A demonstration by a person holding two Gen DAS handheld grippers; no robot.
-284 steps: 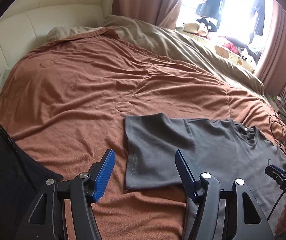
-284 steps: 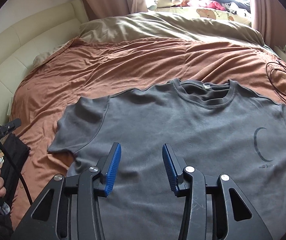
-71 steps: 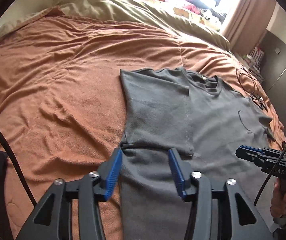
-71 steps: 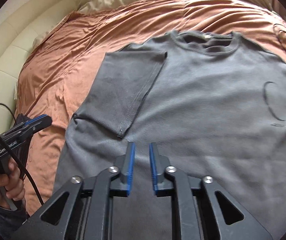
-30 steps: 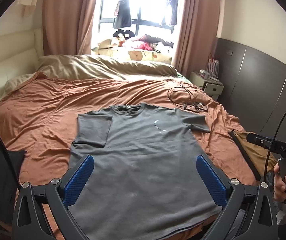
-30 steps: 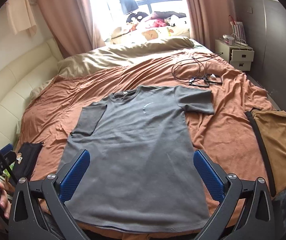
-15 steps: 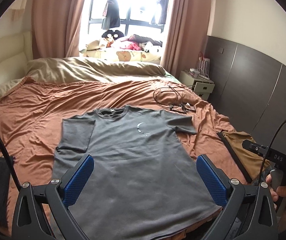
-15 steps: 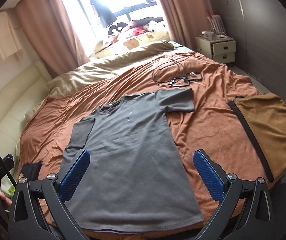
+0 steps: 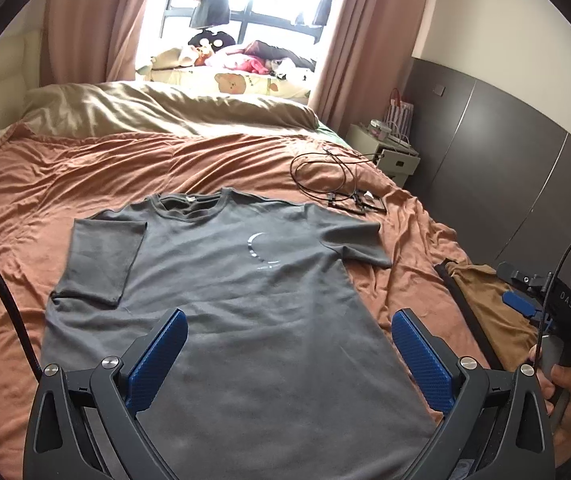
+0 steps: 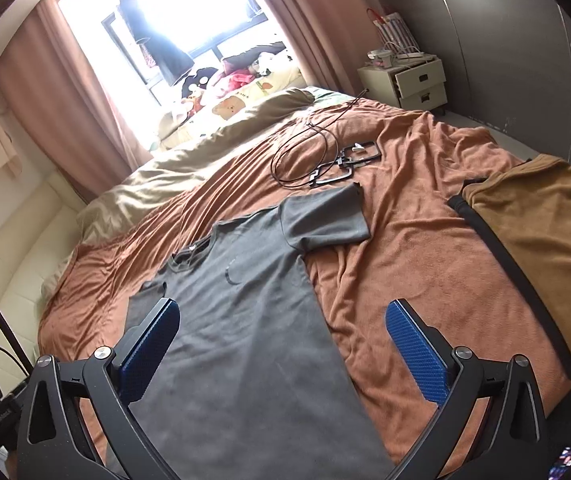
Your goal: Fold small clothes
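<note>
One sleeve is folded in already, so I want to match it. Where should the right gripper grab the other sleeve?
Pinch the spread sleeve at its outer hem corner, coming from the right with the open right gripper: it lies flat on the blanket, edge free.

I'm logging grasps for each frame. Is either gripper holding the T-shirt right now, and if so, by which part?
Nothing is held. The left gripper and right gripper are both wide open above the T-shirt, which lies flat on the bed.
</note>
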